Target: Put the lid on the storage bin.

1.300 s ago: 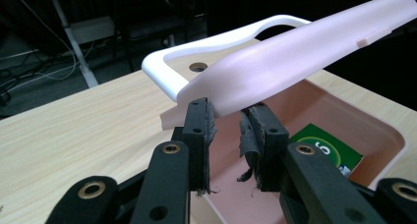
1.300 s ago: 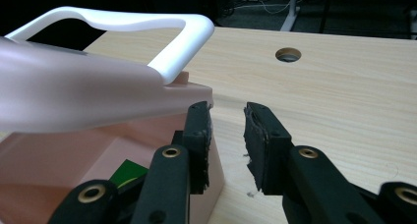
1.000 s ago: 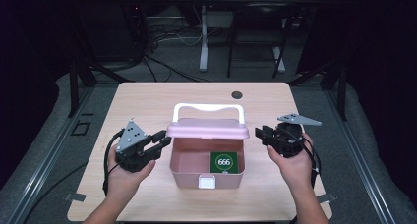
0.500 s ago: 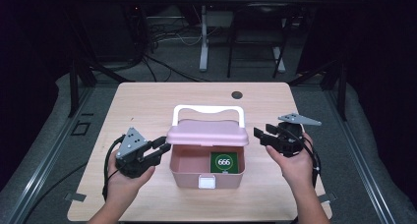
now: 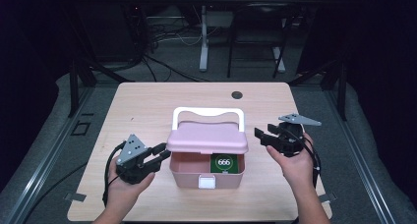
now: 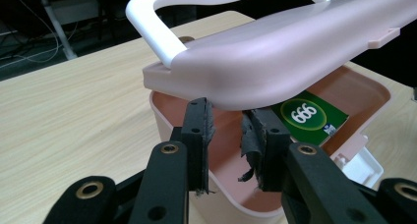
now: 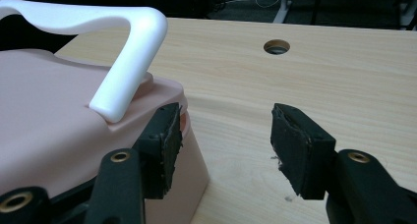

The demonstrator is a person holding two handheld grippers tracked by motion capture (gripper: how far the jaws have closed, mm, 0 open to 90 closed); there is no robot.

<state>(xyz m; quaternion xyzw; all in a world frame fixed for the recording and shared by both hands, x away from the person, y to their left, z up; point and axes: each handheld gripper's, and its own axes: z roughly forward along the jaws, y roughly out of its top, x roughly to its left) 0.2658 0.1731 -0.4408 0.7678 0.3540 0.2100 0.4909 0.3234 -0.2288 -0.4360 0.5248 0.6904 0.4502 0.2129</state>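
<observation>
A pink box (image 5: 206, 172) sits mid-tabletop (image 5: 147, 106), a round hole (image 5: 237, 94) in the wood beyond it. Its lid (image 5: 207, 138), carrying a white handle (image 5: 208, 113), hangs part-raised over a green packet (image 5: 224, 163) reading "666". The left hand-held gripper (image 5: 160, 155), jaws narrow, sits under the lid's edge; the right hand-held gripper (image 5: 259, 135), jaws wide, is beside the box.
</observation>
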